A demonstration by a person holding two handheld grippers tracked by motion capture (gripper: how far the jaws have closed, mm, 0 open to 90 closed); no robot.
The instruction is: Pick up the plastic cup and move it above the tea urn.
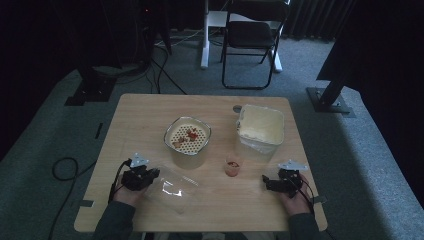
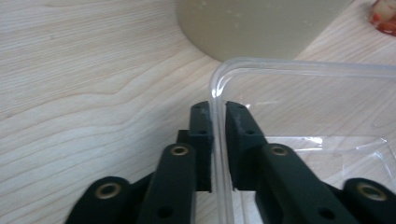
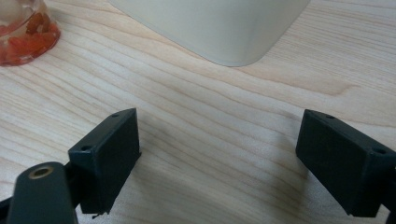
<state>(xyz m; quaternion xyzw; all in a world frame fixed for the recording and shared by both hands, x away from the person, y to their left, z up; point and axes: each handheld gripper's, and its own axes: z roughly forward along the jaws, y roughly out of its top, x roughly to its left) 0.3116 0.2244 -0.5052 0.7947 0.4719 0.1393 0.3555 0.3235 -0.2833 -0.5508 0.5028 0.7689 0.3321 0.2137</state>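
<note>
Two tools are in my hands at the near edge of the wooden surface point(image 1: 150, 107). My left tool point(image 2: 218, 126) is pinched narrow on the wall of a clear plastic container point(image 2: 303, 116): one jaw sits outside the thin wall, the other inside it, both pressing it near a rounded corner. From above, that container point(image 1: 172, 187) lies on the surface just to the right of my left tool point(image 1: 155, 173), near the front edge. Beyond it stands a cream pot with a perforated insert point(image 1: 187, 137) holding a few red pieces.

My right tool point(image 3: 217, 154) hangs with its jaws spread wide, holding nothing, bare wood between them. Ahead of it sits a cream tub point(image 3: 215, 28), and off to its left a small clear cup of red pieces point(image 3: 23, 35). From above, my right tool point(image 1: 265, 181) is well apart from the clear container, with the small cup point(image 1: 232, 167) between them.
</note>
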